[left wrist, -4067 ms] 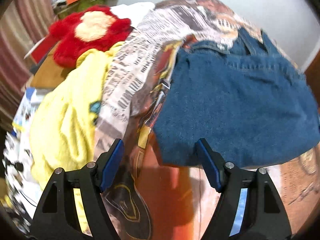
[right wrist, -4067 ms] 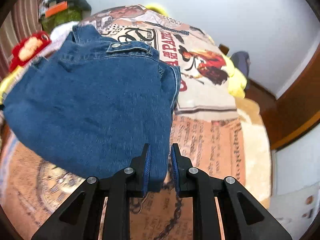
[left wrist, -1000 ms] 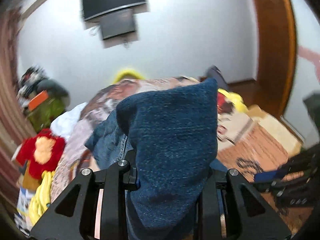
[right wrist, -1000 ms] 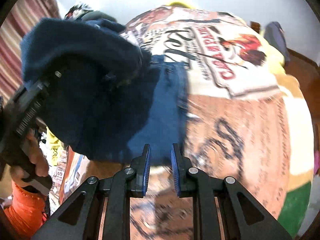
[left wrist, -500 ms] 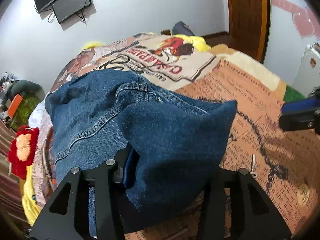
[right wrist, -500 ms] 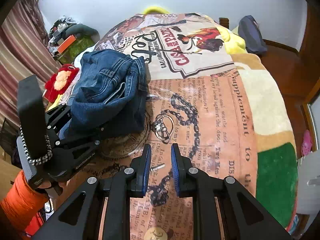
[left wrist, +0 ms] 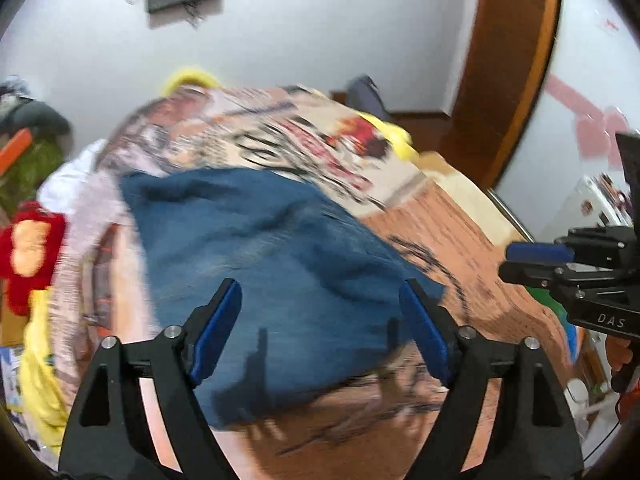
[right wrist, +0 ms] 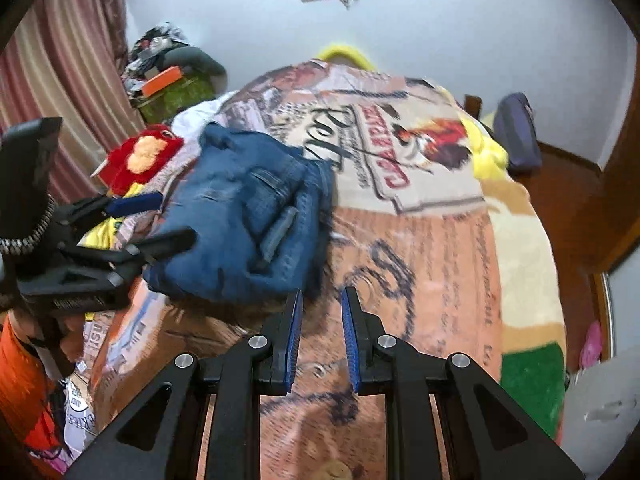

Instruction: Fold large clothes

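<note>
The blue jeans point(right wrist: 256, 216) lie folded in a bundle on the left half of the bed, with a back pocket facing up. In the left wrist view the jeans point(left wrist: 280, 248) are spread just beyond my left gripper point(left wrist: 320, 286). Its jaws are opening wide, and the blue pads point(left wrist: 218, 320) stand clear of the denim with nothing pressed between them. The right wrist view shows that left gripper point(right wrist: 160, 220) at the bundle's left edge. My right gripper point(right wrist: 322, 292) is shut and empty, hovering over the blanket by the bundle's near right corner. It also shows at the right edge of the left wrist view as the right gripper point(left wrist: 516, 260).
A printed blanket point(right wrist: 420, 240) covers the bed. A red plush toy point(right wrist: 140, 152) and yellow cloth point(left wrist: 40, 380) lie along the left side. A dark bag point(right wrist: 516, 128) sits at the far right corner, near a wooden door frame point(left wrist: 516, 60). A person's orange sleeve point(right wrist: 20, 380) is at the lower left.
The left gripper has let go of the folded denim and spread its fingers, so the jeans now rest on the bed. The right gripper has shifted closer to the bundle.
</note>
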### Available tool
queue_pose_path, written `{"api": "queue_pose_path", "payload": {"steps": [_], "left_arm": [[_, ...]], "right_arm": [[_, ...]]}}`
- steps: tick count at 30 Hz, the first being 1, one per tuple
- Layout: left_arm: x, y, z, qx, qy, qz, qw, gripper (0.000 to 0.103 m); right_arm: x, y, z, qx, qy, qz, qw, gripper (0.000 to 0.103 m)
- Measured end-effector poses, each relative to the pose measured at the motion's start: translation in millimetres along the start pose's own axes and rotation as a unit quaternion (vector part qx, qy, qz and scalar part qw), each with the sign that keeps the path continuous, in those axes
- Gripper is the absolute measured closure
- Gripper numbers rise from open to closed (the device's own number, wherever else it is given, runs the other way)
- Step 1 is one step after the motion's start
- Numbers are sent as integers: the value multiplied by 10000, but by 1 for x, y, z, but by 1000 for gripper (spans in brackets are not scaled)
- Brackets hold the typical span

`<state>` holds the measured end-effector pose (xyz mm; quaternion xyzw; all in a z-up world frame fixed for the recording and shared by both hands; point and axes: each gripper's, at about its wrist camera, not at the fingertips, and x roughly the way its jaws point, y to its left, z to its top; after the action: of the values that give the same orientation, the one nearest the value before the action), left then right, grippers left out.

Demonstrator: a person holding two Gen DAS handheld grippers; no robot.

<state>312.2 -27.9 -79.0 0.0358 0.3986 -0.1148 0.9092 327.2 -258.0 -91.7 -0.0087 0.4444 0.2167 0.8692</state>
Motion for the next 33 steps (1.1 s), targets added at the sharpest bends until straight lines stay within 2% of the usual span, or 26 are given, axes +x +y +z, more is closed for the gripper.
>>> {"api": "queue_pose_path", "payload": {"steps": [2,4,7,12,15,16,18,20,25,26,27,28,29,30,31,33], "left_arm": [[-8,19,-1,-105,-117,181,9997,11],[-12,43,-7,-224,-101,420,9988,11],[-3,69,-22,-386,184,676,9968,11],[29,96,-52,-703,733,725,9922,11],[44,97,-65,-703,938,675,9908,11],[46,97,-69,-719,926,631,9911,11],[50,99,-73,-793,906,573,9911,8],[50,102,-75,-885,890,501,9908,5],[55,96,-80,-668,832,636,9923,0],[56,96,-80,-633,828,654,9924,0],[56,94,-80,-592,821,690,9925,0],[57,94,-81,-578,816,710,9924,0],[56,94,-81,-578,810,711,9925,0],[56,95,-82,-618,811,687,9924,0],[56,96,-83,-673,825,661,9921,0],[54,99,-85,-811,875,590,9911,0]], "right_arm": [[3,10,7,-65,-43,80,9999,88],[10,21,17,-120,-77,169,9998,88],[23,41,31,-186,-81,389,9990,88],[58,70,48,-369,134,511,9979,88],[78,82,53,-686,197,353,9968,88],[86,86,53,-885,197,180,9957,88],[104,89,49,-1314,253,-473,9899,88],[119,82,43,-1497,357,-725,9854,88],[123,44,33,-1034,497,-106,9933,88],[123,35,32,-903,524,7,9945,83],[124,30,30,-808,549,25,9952,58],[123,24,28,-769,505,-219,9955,38],[122,20,26,-818,394,-571,9942,10],[121,16,23,-873,245,-833,9924,8],[120,10,19,-856,211,-878,9922,8],[121,-6,14,-604,420,-840,9937,9]]}}
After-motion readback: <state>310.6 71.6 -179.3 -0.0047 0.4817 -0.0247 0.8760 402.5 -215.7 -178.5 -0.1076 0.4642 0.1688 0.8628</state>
